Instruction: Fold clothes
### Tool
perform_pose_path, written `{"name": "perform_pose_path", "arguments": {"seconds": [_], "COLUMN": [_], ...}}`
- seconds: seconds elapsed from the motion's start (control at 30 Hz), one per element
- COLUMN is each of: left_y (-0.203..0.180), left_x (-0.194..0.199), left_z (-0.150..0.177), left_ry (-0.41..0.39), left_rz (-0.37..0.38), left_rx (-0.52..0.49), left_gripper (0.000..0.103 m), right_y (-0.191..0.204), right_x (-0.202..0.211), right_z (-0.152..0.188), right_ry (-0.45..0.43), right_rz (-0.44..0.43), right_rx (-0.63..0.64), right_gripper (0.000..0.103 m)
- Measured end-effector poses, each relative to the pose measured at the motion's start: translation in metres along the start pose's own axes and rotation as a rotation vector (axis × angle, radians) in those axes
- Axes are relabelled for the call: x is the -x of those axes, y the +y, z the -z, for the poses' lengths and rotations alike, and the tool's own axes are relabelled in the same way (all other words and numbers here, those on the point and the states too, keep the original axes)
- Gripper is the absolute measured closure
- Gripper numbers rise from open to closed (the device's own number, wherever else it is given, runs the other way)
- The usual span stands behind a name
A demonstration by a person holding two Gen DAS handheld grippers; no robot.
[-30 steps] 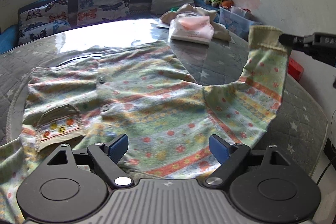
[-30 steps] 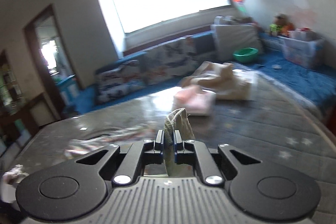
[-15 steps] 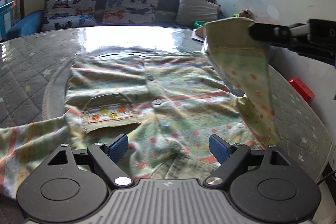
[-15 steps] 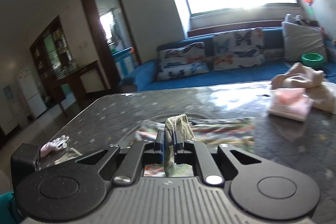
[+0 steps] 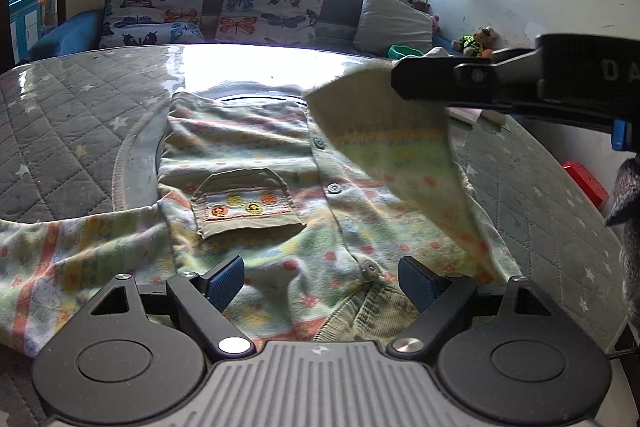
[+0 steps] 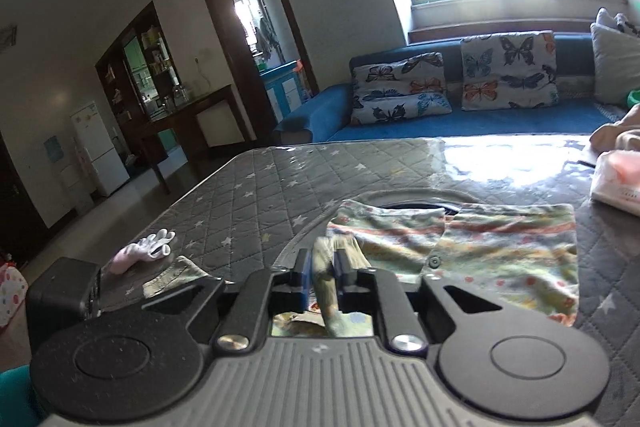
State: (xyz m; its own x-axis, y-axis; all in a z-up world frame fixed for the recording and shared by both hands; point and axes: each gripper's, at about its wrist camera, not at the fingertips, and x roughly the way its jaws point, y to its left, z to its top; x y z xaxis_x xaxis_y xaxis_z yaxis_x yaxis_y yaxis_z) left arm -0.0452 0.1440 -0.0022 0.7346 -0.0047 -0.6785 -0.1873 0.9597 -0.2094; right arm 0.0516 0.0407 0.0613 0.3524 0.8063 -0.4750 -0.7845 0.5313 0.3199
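**Sleeve in the air, fold half made**

Left wrist view: the left gripper sits at the bottom centre, jaws wide apart, holding nothing, low over the collar end of the shirt. The shirt lies flat, buttons up, across the middle of the frame on the quilted table, its pocket left of centre. From the right edge the right gripper reaches in, and the sleeve hangs from its tip in a slanting sheet over the shirt's right half. The other sleeve trails off to the lower left, flat on the table.

Right wrist view: bottom centre, the jaws are pinched tight on a bunched strip of the sleeve; the cuff stands up between the blue pads. Beyond, the shirt body spreads to the right of centre. A small pink sock lies at the left, well apart, and a folded pink pile at the right edge.

The risks, as I judge them: the grip holds only a narrow bunch of knit, so a quick swing could pull it free. The open left gripper pins nothing, so dragging the sleeve across may tug the whole shirt askew and rumple the placket. Let go too high and the sleeve lands twisted.
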Motion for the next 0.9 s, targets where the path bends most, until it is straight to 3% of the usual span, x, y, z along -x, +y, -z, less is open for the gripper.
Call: {"name": "perform_pose_path", "arguments": {"seconds": [0.2,0.4,0.6,0.73,0.9], "left_y": [0.006,0.004,-0.001,-0.007,-0.013], "left_x": [0.001,-0.002,-0.014,-0.021,-0.03], "left_z": [-0.001,-0.007,-0.013,-0.013,-0.012], "left_ry": [-0.002,-0.007,0.0,0.02,0.042], "left_rz": [-0.021,-0.016,0.002,0.016,0.023], "left_rx": [0.009,0.012,0.01,0.001,-0.016], "left_gripper": [0.017,0.018,0.036,0.047,0.051], "right_y": [-0.01,-0.049,-0.101,-0.115,-0.109], "right_x": [0.018,0.043,0.048,0.037,0.012], "right_z": [-0.006,0.003,0.023,0.037,0.043], "right_ry": [0.014,0.115,0.252,0.281,0.271], "right_rz": [0.042,0.205,0.35,0.349,0.302], "right_rx": [0.049,0.1,0.119,0.118,0.154], "right_gripper": [0.086,0.086,0.087,0.088,0.088]}}
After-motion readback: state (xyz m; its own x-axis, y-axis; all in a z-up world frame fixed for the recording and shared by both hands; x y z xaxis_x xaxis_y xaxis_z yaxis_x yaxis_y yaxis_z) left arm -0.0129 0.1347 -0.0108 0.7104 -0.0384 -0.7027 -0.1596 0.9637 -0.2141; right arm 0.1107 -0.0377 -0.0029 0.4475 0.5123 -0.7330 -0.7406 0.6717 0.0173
